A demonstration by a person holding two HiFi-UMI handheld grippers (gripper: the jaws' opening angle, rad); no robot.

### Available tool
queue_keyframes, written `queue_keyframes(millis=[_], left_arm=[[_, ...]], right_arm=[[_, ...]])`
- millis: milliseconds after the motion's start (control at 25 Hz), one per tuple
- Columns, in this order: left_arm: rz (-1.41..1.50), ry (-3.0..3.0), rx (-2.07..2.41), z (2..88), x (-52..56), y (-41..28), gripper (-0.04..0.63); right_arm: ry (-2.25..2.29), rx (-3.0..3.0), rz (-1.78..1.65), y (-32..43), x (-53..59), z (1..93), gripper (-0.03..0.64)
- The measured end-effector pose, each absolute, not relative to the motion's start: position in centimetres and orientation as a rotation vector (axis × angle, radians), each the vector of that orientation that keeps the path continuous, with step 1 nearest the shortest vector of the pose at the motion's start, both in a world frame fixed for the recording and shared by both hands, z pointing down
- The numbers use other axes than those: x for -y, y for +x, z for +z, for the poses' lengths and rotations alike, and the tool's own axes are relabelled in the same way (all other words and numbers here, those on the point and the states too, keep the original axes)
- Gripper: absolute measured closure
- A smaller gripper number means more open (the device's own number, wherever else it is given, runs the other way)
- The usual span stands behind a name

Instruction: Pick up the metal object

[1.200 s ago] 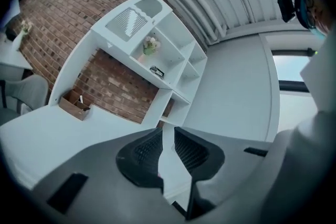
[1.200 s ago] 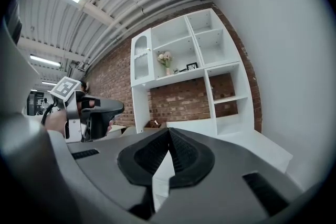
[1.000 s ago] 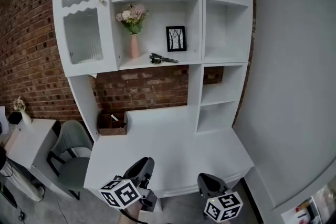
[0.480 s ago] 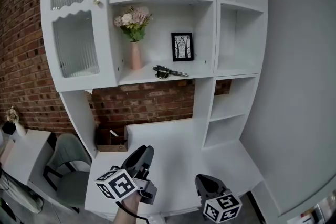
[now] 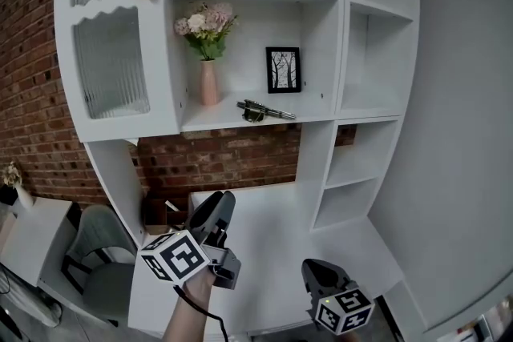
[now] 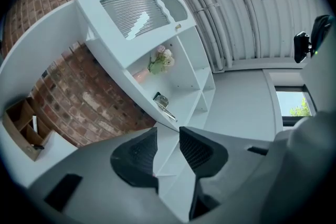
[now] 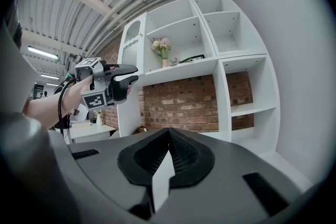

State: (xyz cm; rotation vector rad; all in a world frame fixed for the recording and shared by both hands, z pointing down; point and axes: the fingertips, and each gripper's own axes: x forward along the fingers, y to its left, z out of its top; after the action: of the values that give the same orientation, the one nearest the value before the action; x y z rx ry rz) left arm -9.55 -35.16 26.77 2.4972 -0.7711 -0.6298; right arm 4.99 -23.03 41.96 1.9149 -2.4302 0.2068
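**First:** White shelving (image 5: 322, 28) against a brick wall (image 5: 32, 92). Where is the metal object (image 5: 265, 111)?

**Second:** On the middle shelf (image 5: 216, 119), right of the vase (image 5: 208, 84); its exact shape is too small to tell. The left tongs (image 5: 218, 206) point up at it, jaws apart and empty. The right tongs (image 5: 321, 272) hang low, jaws together. This is the approach; the next move is probably to reach up and straddle it.

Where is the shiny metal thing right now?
In the head view, the metal object lies on the white shelf, right of the pink vase and in front of the framed picture.
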Motion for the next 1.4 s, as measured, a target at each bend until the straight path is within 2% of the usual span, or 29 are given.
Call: queue_keyframes(millis=[600,1400], left_arm=[[-0.705,2.548,0.800,18.2,41.5,-4.8,0.482],[-0.598,2.433,1.021,15.2,49.3,1.0,0.482]], right_arm=[[1.845,2.492,0.167,9.3,29.2,40.6,0.612],[1.639,2.645,0.199,14.9,36.2,40.6,0.612]])
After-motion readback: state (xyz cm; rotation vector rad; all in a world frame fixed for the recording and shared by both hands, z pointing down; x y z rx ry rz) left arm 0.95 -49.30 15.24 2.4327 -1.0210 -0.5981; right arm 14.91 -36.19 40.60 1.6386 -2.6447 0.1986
